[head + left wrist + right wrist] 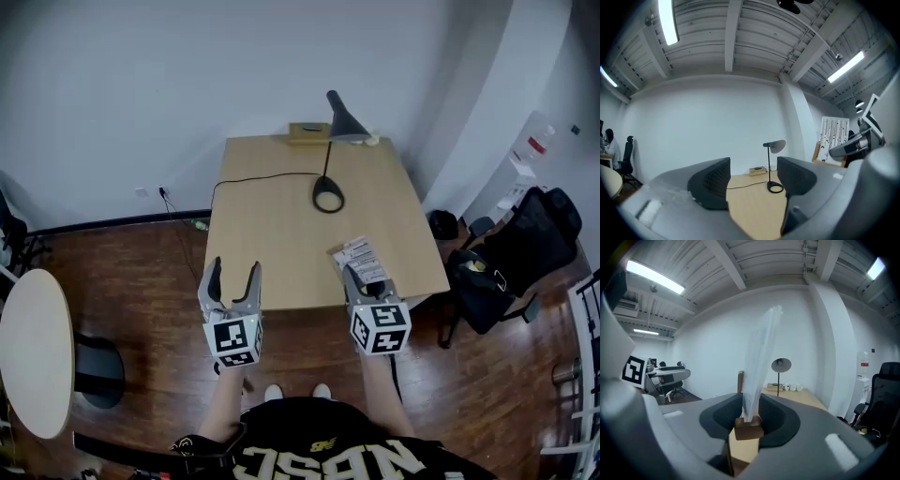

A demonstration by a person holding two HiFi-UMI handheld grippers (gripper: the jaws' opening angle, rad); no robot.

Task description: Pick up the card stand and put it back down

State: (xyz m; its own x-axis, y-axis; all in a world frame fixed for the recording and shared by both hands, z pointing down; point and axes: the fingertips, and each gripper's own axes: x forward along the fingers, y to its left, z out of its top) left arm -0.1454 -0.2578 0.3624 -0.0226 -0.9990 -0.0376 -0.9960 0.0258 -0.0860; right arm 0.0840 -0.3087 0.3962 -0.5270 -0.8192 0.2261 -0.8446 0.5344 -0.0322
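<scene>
The card stand [757, 380] is a clear upright sheet in a small wooden base [749, 428]. My right gripper [751, 414] is shut on it, with both dark pads pressed against the sheet just above the base. In the head view the card stand [359, 258] sits tilted above the table's front right part, held up by the right gripper [361, 278]. My left gripper [234, 278] hovers at the table's front left edge, jaws apart and empty. In the left gripper view the left gripper [752, 180] shows only the tabletop between its pads.
A light wooden table [281, 234] stands against the white wall. A black desk lamp [330, 192] with a trailing cable is on it, and a small wooden box [307, 132] lies at the back edge. A black chair [511, 262] is right, a round table [36, 347] left.
</scene>
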